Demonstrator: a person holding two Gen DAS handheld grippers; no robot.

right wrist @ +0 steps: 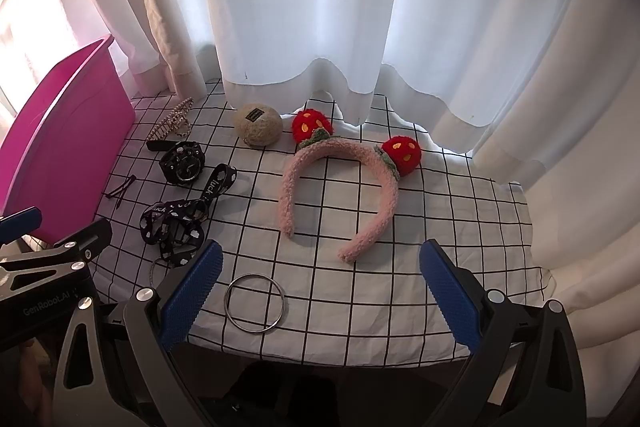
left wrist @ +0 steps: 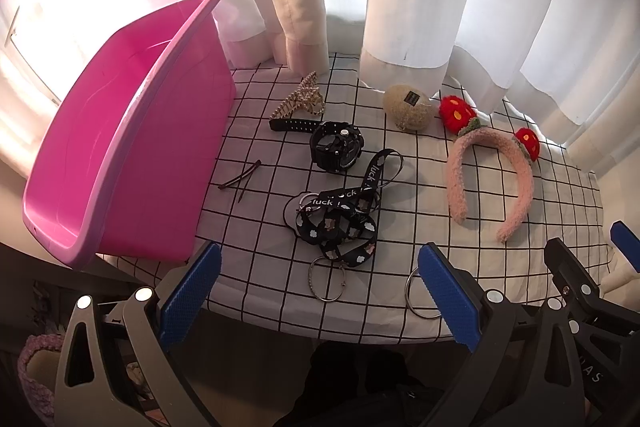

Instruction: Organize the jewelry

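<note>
Checked cloth (right wrist: 440, 267): headband (right wrist: 340, 187) ends face grippers.

The tall pink plastic bin (left wrist: 132, 131) walls off the left of the left wrist view, touching the grid-patterned white cloth (right wrist: 452, 211). Just right of it lies a thin dark hair pin (left wrist: 240, 179), leaving only a narrow lane. The middle is crowded: gold claw clip (left wrist: 300, 99), black chunky wristwatch (left wrist: 338, 147), tangled black printed lanyard (left wrist: 340, 215) with a metal ring (left wrist: 326, 277). In the right wrist view, white curtains (right wrist: 320, 7) close the top and right. The fluffy pink headband with red strawberries (right wrist: 340, 183) fills the centre, a beige woven ball (right wrist: 258, 127) behind it. A plain steel ring (right wrist: 255, 303) lies at lower centre; bare cloth stays open at lower right.
</note>
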